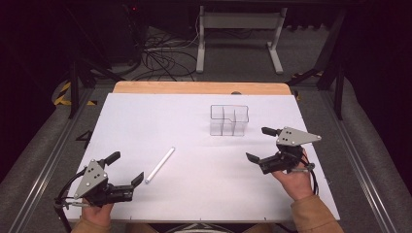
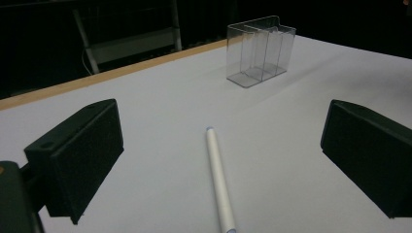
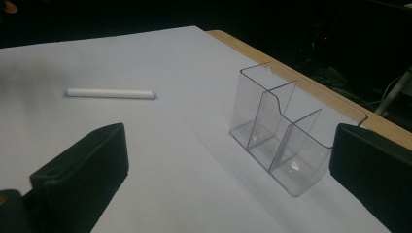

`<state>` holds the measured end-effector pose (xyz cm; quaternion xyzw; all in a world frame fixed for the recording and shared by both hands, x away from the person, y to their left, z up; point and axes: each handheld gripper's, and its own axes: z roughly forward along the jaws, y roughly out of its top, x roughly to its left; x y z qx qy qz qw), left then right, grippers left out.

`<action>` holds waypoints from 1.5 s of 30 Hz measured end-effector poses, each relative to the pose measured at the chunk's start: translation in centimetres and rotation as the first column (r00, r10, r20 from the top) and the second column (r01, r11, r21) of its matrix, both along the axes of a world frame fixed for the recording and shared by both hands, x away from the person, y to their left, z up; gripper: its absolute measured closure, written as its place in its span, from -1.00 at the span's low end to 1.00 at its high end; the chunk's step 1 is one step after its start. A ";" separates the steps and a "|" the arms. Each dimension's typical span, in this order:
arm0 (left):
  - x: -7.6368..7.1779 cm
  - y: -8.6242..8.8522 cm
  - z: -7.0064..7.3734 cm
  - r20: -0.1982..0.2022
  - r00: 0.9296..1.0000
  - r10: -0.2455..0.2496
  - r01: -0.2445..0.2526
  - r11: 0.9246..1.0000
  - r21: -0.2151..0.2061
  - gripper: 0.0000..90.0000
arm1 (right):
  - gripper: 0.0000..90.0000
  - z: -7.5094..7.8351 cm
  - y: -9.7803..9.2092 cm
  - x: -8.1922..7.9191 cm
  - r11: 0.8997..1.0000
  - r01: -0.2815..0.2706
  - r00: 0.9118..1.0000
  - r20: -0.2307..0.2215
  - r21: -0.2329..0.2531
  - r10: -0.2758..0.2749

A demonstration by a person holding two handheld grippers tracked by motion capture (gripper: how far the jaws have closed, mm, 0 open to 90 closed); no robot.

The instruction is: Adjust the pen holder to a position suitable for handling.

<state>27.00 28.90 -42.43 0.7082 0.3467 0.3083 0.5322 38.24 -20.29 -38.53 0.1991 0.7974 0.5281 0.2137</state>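
On the tabletop (image 1: 145,126) in front of you: one white pen (image 1: 160,165), one clear organizer (image 1: 229,120) with three compartments, and two hand-held grippers, left hand-held gripper (image 1: 127,168) and right hand-held gripper (image 1: 258,144).

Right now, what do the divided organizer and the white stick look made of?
Organizer: clear rigid plastic, likely acrylic; glossy, with the table showing through its walls. White stick: probably smooth matte plastic, perhaps a capped pen; it has a bluish tip, and the material stays uncertain.
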 end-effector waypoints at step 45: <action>0.3 -0.1 -0.1 -0.003 1.000 -0.003 0.003 1.000 0.009 -0.94 | -0.48 3.9 2.8 6.1 0.974 -0.050 0.997 -0.070 -0.219 0.036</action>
